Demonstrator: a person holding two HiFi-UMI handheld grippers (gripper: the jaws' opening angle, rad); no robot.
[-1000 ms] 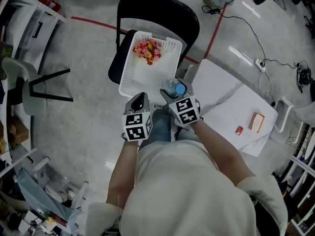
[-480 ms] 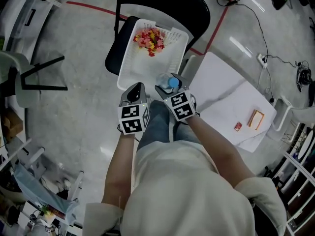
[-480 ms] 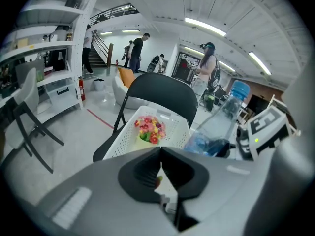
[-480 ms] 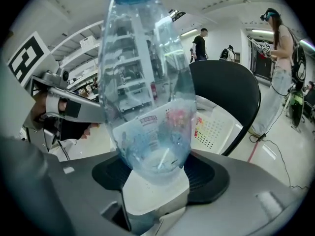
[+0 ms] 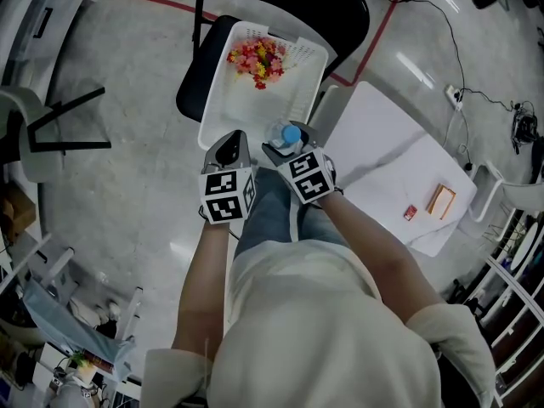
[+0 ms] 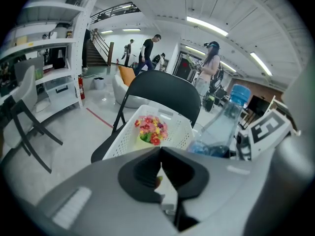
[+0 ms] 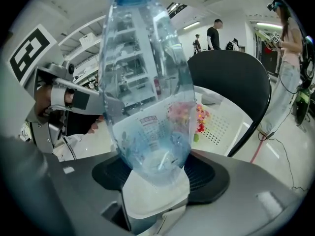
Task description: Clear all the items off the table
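My right gripper [image 7: 156,178] is clamped on the base of the one clear, blue-capped bottle [image 7: 147,92]. Its own view shows the pads pressing in, while the head view places the bottle by the near right corner of the single white basket [image 5: 223,117] on the black chair [image 5: 340,7]. Only the left gripper view tells me the left gripper [image 6: 161,163] has its jaws pressed together on nothing. Only the head view takes in the white table [image 5: 382,143] at my right, where I count two small things, an orange box [image 5: 441,201] and a red item [image 5: 410,213], against one bunch of flowers [image 5: 257,58] in the basket.
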